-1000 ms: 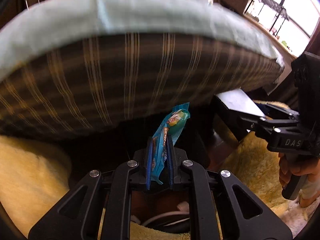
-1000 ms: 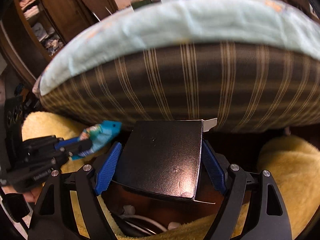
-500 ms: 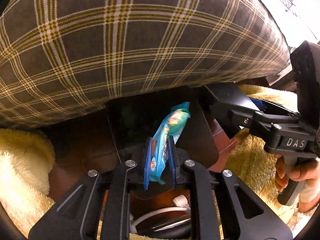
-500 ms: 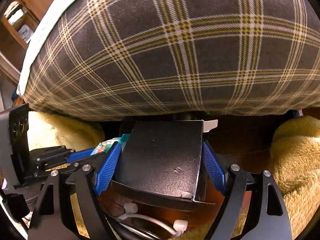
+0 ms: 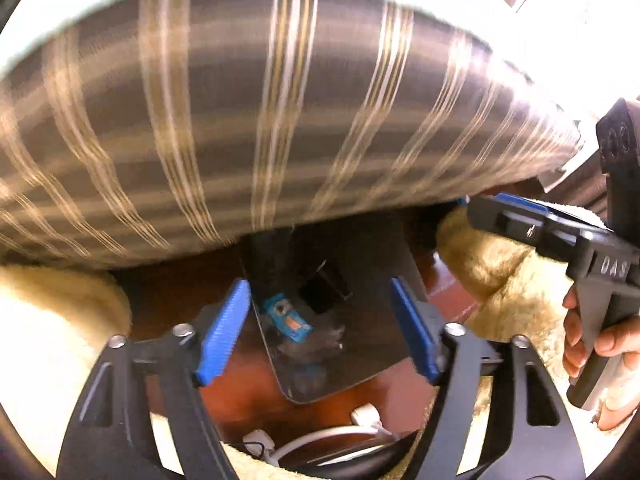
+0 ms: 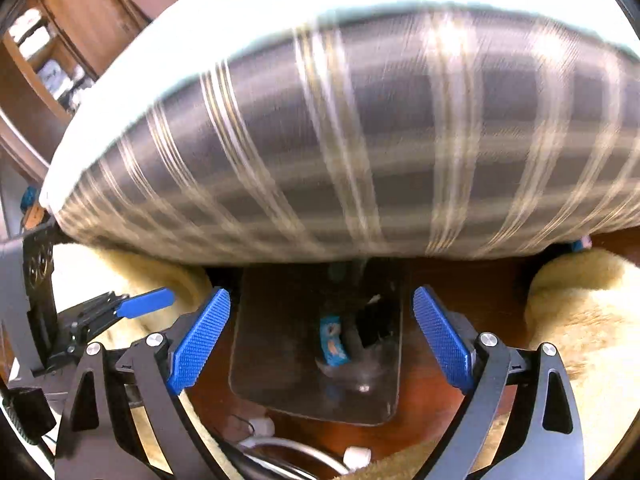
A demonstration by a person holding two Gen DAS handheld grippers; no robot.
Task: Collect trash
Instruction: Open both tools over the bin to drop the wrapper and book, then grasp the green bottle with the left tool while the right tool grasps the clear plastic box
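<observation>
So both grippers are empty right now. The left gripper (image 5: 320, 328) has its jaws opening with nothing pinched between them, and the blue snack wrapper (image 5: 286, 317) lies straight ahead of it, down inside the dark bin (image 5: 384, 344) beside a small black box (image 5: 322, 294). The right gripper (image 6: 320, 344) is opening too, above that same bin. Looks like these two bits are binned; can't tell what other trash is left. The wrapper's crinkly, teal with orange print.
</observation>
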